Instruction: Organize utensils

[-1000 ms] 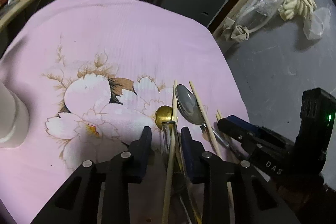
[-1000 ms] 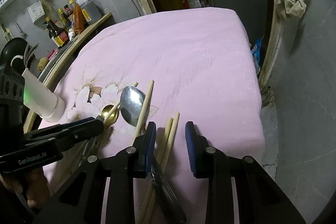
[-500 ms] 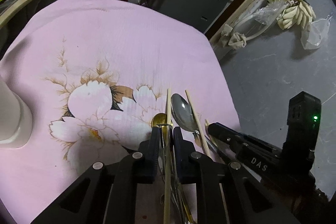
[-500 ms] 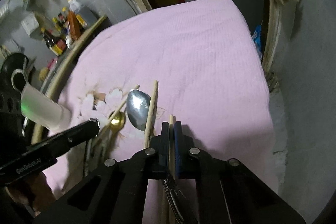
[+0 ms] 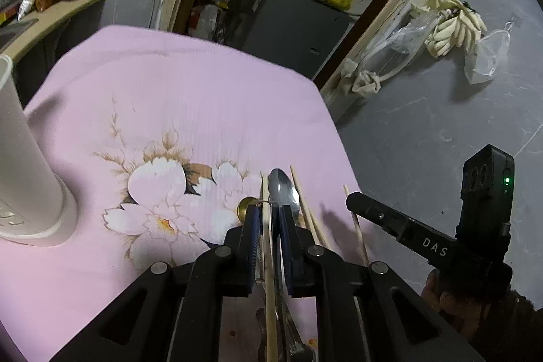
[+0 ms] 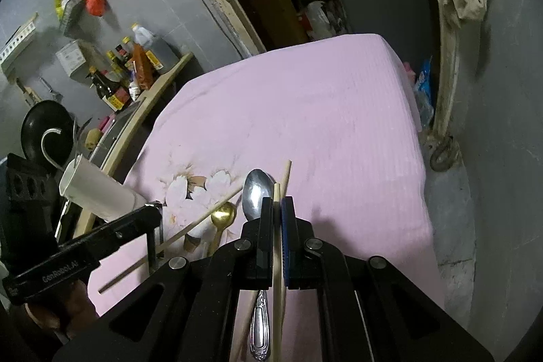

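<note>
Both grippers clenched, one chopstick each.

Left gripper (image 5: 269, 219): jaws closed on a chopstick (image 5: 268, 260) running lengthwise between the pads, tip poking out at 12 o'clock. Lifted clear of the cloth in the right wrist view, slanting up toward 2 o'clock.

Right gripper (image 6: 277, 216): jaws pinched on a second chopstick (image 6: 277, 260), short tip showing past the pads.

Still on the pink floral cloth (image 6: 322, 124): silver spoon (image 6: 256, 199) between the two grippers, gold spoon (image 6: 223, 214) at its 8 o'clock, third chopstick (image 6: 286, 175) lying just beside the silver spoon bowl at 3 o'clock. White cylindrical holder (image 5: 23, 165) at 9 o'clock from the left gripper, well apart from the utensil pile.

Likely step: carry sticks to the holder.

Risks:
- Thin round stick gripped along its axis, so little resistance to sliding; could slip out lengthwise if tipped tail-down.
- Long free end on the left stick; swing toward the holder could clip the rim or tip the tall holder.
- Grippers close together; crossing paths could knock sticks against each other.
- Silver spoon handle directly under the right gripper; a low pass could drag it off the near cloth edge.
</note>
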Motion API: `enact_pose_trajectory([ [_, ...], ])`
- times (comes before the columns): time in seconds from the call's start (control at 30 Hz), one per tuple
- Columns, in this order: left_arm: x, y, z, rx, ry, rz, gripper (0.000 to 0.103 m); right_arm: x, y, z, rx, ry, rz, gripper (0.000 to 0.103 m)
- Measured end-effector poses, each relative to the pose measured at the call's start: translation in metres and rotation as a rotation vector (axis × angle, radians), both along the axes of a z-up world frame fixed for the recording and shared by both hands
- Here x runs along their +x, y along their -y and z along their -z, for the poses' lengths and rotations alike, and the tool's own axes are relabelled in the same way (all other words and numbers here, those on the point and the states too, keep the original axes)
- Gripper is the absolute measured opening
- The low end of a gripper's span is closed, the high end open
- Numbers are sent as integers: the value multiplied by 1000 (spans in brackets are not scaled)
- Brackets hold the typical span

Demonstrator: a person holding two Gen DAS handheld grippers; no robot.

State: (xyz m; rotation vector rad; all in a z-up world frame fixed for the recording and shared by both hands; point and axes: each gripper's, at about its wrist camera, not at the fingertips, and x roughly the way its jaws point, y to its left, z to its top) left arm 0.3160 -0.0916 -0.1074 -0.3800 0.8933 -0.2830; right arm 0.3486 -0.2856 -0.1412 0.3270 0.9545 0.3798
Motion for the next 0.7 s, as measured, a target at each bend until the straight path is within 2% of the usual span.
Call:
enact_pose_trajectory([
  [0.3, -13, -9, -10, -6, 25, -31, 12, 4, 4, 22, -4, -80, 24, 4],
  [0.7, -27, -13, -29, 5, 80, -46, 12, -25, -1, -34, 9, 126, -30, 4],
])
